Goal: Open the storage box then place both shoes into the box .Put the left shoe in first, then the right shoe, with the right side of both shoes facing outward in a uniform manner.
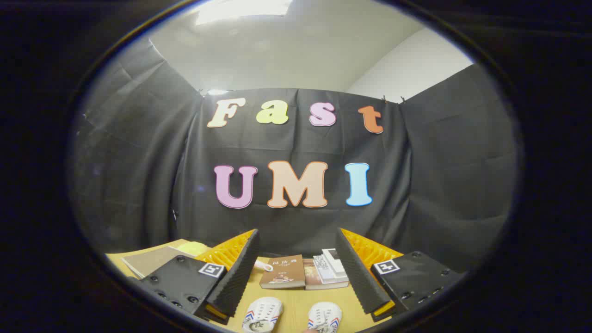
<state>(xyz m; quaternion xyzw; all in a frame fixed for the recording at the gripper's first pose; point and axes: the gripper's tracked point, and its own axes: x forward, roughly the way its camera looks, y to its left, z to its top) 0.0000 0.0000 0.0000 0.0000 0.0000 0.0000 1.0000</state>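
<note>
Two white shoes with red and blue stripes lie side by side on the wooden table, toes toward the booth wall: the left one (262, 313) and the right one (324, 316). My gripper (296, 247) hovers above them, open wide with nothing between the fingers. Its black ribbed pads (238, 273) with orange backs frame the shoes below. I see no storage box.
Beyond the shoes, several books (283, 272) and a stack of white booklets (330, 267) lie on the table (296, 303) near the wall. A tan notebook (152, 260) and a yellow object (193, 248) sit to the far left.
</note>
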